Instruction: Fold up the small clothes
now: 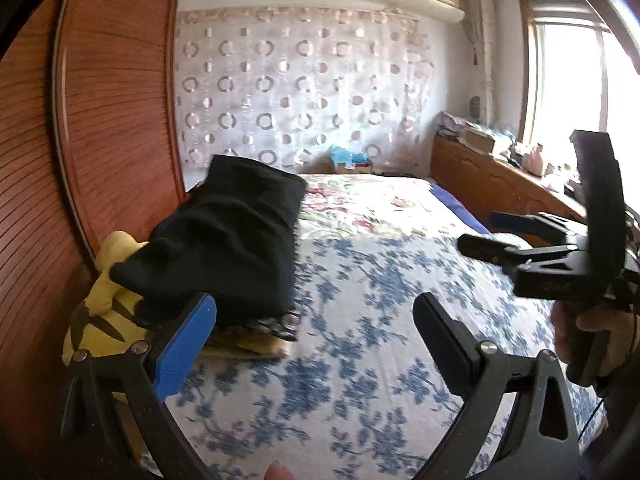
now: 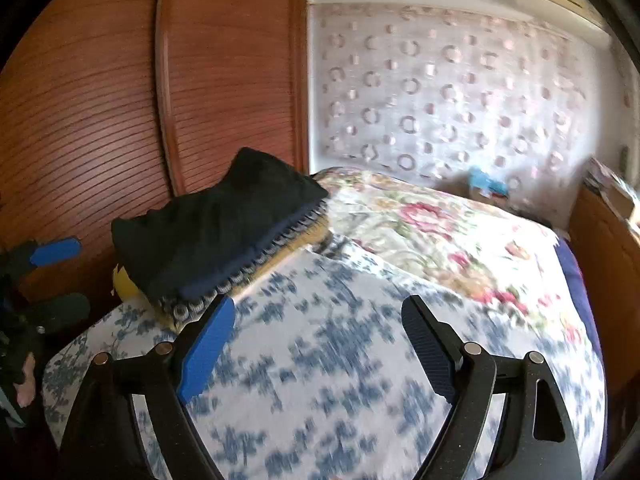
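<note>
I've got the left gripper and right gripper both spread wide and empty over the blue-floral cotton bedsheet, the soft black folded garment stacked at 10 o'clock on the yellow plush toy, apparently parked clear.

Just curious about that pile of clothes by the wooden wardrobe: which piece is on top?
The black garment is on top. Beneath it a dark patterned piece shows only its edge, and a yellow one with dark stripes sticks out at the bottom.
</note>
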`<state>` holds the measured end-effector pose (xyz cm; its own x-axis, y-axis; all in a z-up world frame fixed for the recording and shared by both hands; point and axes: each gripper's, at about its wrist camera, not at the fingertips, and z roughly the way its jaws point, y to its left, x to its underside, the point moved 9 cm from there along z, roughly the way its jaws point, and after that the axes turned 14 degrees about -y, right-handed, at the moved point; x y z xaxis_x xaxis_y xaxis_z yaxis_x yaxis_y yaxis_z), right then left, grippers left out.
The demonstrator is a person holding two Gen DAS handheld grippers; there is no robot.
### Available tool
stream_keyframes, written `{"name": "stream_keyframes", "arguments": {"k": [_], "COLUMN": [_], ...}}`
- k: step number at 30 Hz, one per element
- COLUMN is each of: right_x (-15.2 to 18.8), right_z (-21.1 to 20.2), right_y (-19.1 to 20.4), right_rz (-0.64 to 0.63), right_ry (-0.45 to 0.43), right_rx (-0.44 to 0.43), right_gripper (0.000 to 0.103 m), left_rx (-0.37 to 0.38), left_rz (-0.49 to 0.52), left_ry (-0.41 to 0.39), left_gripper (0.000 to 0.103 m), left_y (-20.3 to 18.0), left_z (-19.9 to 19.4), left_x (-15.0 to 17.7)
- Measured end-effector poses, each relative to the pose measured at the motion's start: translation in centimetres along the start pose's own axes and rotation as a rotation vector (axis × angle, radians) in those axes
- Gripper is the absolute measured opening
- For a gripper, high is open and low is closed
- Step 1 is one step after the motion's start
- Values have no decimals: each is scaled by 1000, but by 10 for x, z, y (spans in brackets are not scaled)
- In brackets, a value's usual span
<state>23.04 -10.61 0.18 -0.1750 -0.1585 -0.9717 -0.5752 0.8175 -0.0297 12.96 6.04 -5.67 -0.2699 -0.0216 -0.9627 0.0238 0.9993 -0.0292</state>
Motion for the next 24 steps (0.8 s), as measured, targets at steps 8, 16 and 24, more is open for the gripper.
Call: {"name": "stream_keyframes", "arguments": {"k": [8,16,24], "right_x": [20,21,8], "right_z": [-82,-158,-215], "right_y": [-9,0,21], "right_rz": [74,134,137], "right_ry": [-32,-81,-167], "right_rx": [136,237,311], "right_gripper": [87,87,87], "left_rx": [58,91,58], "left_rz": [11,11,11], "left_ry": [7,-38,-93], "left_gripper": [99,99,99], "left_y": [-45,-82,-87], "left_z": [-10,-31,-50], "left_x": [4,-13,-42]}}
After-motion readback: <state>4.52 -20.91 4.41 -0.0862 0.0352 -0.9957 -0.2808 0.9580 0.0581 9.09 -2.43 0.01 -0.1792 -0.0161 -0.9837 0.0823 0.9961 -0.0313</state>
